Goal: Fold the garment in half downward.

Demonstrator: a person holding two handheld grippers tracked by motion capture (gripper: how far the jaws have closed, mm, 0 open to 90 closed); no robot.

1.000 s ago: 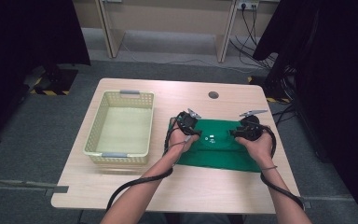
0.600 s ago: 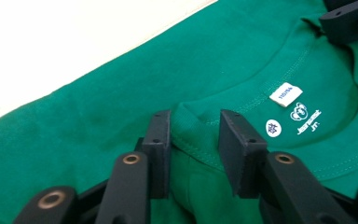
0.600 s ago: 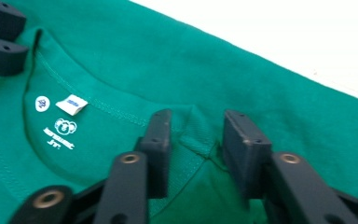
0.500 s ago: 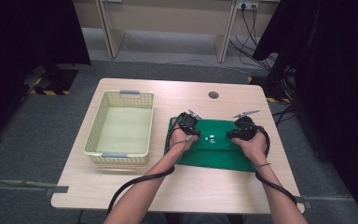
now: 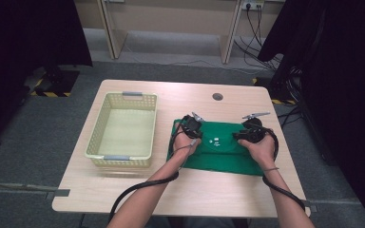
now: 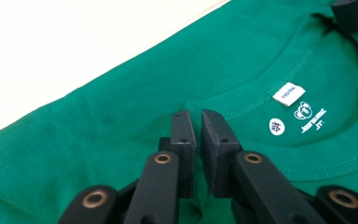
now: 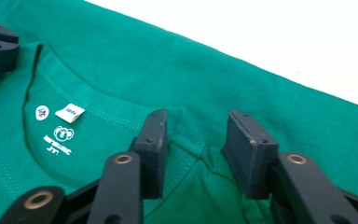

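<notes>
since the earlier frame: right hand-held gripper slid a little left along the collar; left hand-held gripper kept to its spot; green t-shirt as flat as before on the right half of the worktop, neckline toward the far edge.

risks, near to far: thin knit slipping out of the left pinch on any lift, since only a small fold at the collar seam sits between the tips; uneven pull and a bunched or twisted shirt if lifted with one side gripped and the other not; a double layer caught by the right tips if closed too deep.

left hand-held gripper: jaws just been closing, now nearly together, a sliver of gap left, pinching fabric at the neckline left of the white label.

right hand-held gripper: jaws just been opening, now about half spread, straddling a raised fold at the collar, pads not pressing on it.

further left: empty yellow basket, untouched.
</notes>
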